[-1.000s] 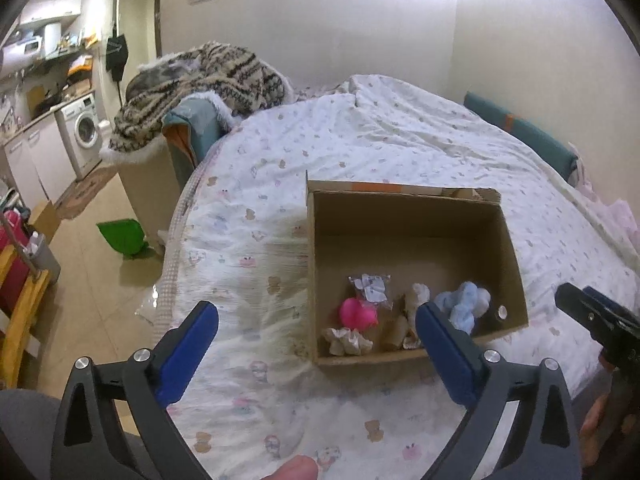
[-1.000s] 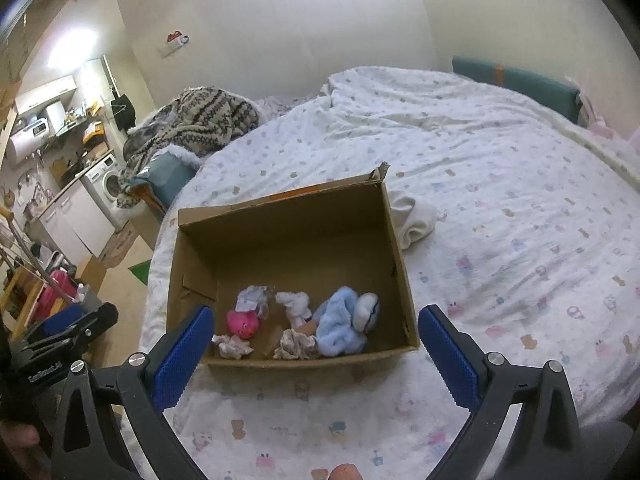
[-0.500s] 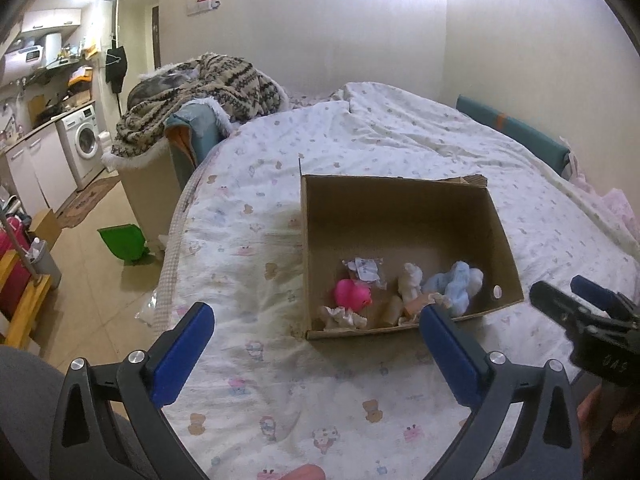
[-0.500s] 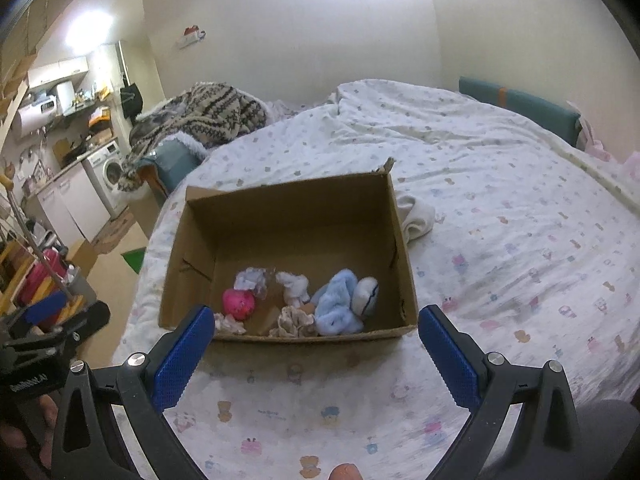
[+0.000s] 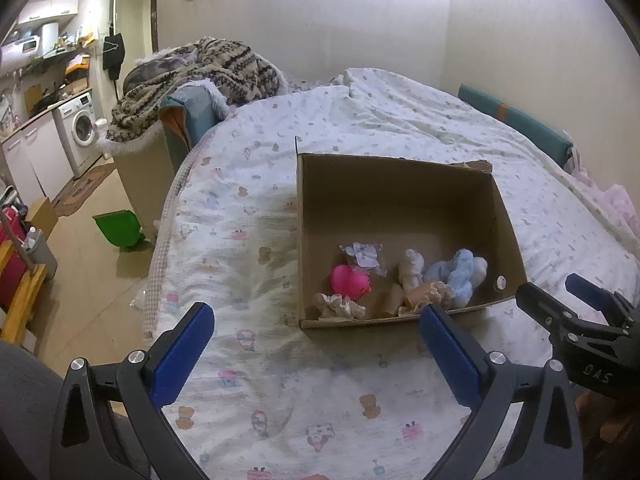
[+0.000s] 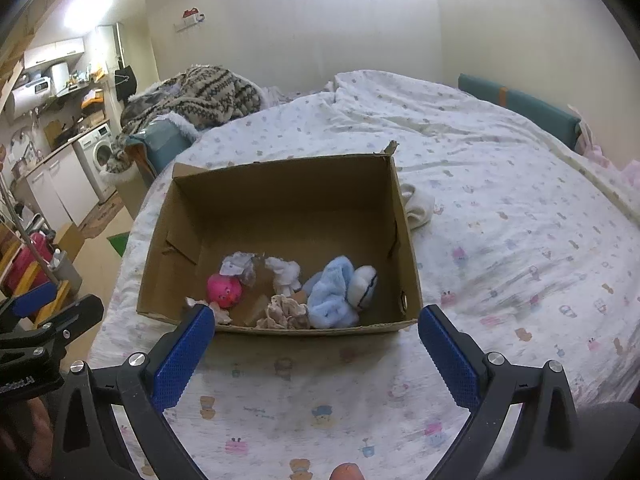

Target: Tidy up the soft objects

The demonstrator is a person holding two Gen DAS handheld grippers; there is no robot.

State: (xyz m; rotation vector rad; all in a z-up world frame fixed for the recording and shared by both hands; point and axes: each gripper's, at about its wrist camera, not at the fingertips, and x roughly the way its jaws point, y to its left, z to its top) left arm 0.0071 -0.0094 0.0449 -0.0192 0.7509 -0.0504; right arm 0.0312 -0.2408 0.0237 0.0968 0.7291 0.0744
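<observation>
An open cardboard box (image 5: 400,184) (image 6: 280,184) sits on the bed. Inside it lie a pink round toy (image 5: 350,279) (image 6: 224,290), a light blue plush (image 5: 460,272) (image 6: 332,292), a white plush (image 6: 286,274), beige frilly cloth pieces (image 5: 340,308) (image 6: 286,312) and a crumpled white wrapper (image 5: 362,254) (image 6: 238,263). A white cloth (image 6: 418,208) lies on the bed beside the box's right wall. My left gripper (image 5: 316,340) is open and empty in front of the box. My right gripper (image 6: 316,340) is open and empty, also short of the box.
The bed (image 5: 248,240) has a white patterned sheet. A brown knitted blanket (image 5: 200,72) is piled at the far left. A green dustpan (image 5: 118,228), a washing machine (image 5: 82,132) and red and yellow items stand on the floor to the left. A teal cushion (image 6: 520,106) lies by the wall.
Both grippers have drawn back and up from the box, so it looks smaller and farther. Both stay open. The things in the box have not moved.
</observation>
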